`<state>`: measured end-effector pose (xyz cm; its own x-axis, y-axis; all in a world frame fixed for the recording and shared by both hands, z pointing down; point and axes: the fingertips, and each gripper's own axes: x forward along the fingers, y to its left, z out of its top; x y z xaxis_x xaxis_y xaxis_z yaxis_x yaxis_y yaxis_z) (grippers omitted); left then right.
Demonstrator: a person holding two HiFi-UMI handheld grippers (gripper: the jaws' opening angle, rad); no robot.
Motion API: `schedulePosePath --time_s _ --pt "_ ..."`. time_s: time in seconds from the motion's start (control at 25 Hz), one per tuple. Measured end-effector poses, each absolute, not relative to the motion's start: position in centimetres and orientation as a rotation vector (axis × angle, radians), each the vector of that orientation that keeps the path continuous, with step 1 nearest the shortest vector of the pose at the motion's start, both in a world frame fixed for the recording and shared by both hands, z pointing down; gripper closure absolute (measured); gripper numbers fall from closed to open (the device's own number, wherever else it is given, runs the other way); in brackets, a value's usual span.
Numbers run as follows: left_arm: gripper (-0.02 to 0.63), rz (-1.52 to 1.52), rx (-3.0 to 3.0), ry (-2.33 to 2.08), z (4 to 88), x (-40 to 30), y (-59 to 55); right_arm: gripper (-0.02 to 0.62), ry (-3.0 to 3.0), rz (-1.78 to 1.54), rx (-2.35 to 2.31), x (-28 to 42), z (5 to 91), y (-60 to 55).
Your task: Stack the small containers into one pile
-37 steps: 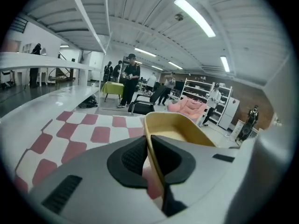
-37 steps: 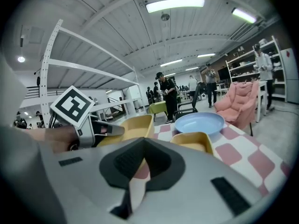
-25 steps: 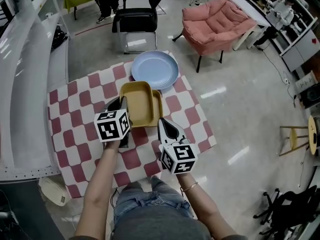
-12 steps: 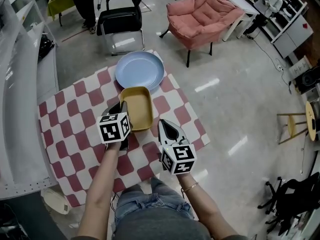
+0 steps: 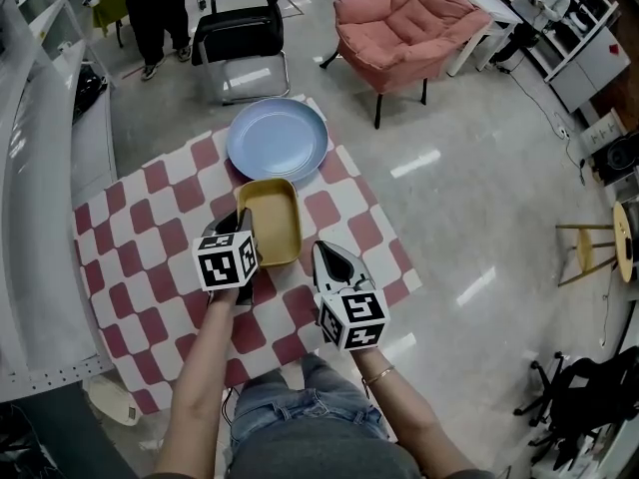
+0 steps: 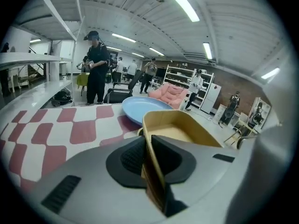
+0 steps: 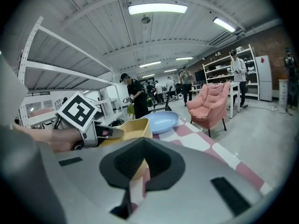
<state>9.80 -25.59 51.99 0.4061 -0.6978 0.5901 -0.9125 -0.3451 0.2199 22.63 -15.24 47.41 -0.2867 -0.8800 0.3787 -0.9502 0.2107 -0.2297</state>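
A yellow rectangular container [image 5: 272,223] sits low over the red-and-white checked tablecloth [image 5: 140,228], just in front of a light blue plate [image 5: 278,138]. My left gripper [image 5: 243,218] is shut on the container's left wall. In the left gripper view that thin wall [image 6: 154,171] runs between the two black pads. The jaws have just been opening a little with the wall still between them. My right gripper [image 5: 324,252] hovers to the right of the container, shut and empty. The right gripper view shows the container [image 7: 128,127] and the plate [image 7: 161,120] ahead of it.
A black office chair [image 5: 240,38] and a pink armchair [image 5: 394,18] stand on the floor beyond the table. A white shelf rail [image 5: 40,168] runs along the left. People stand in the background. The table's right edge [image 5: 394,238] is close to my right gripper.
My left gripper has come down toward the table with the yellow container in it. The right gripper has sunk a little beside it.
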Motion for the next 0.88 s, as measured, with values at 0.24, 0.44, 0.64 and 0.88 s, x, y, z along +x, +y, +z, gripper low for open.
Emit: schedulePosePath --time_s 0.24,0.44,0.64,0.88 --pt "0.554 0.572 2.151 -1.381 52.7 9.7 -25.8 0.586 -2.307 0.645 1.755 22.5 48.1 -15.5" --pt "0.535 0.588 2.159 -1.394 52.6 9.8 -25.6 0.584 -2.313 0.637 1.750 22.4 47.7 -15.8" --pt "0.508 0.568 2.159 -1.396 52.2 9.8 -25.6 0.584 -2.319 0.623 1.752 22.5 47.4 -15.8" --pt "0.501 0.555 2.154 -1.416 51.5 9.2 -25.1 0.584 -2.335 0.605 1.751 22.2 46.6 -15.6"
